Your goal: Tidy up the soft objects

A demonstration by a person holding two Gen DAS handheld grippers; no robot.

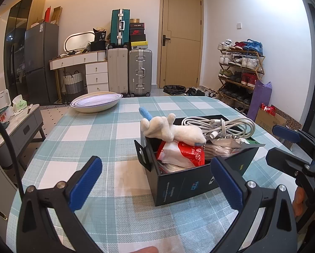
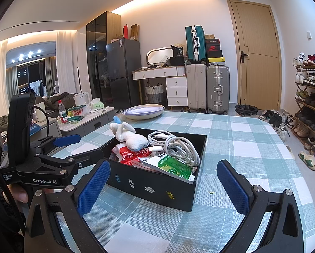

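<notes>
Risk, as I judge it: plush toy [image 1: 172, 129] sits high on the black box [image 1: 185, 181] rim, over the red packet [image 1: 185, 154] & white cable [image 1: 220, 126]; a nudge to the box could tip it out. Left gripper [image 1: 156, 182] wide open, empty, level, just before the box. Right gripper [image 2: 163, 182] likewise open, empty, near side of box.

One black box [image 2: 157, 187] sits on the tabletop [image 2: 241, 130]. It holds one white plush toy [image 2: 134, 140], one coiled white cable [image 2: 178, 145], one red-and-white packet [image 2: 128, 155] and one green packet [image 2: 174, 166] (more may lie underneath). One shallow bowl [image 2: 143, 111] stands apart. Two grippers, left [image 1: 155, 184] and right [image 2: 163, 186], show.
</notes>
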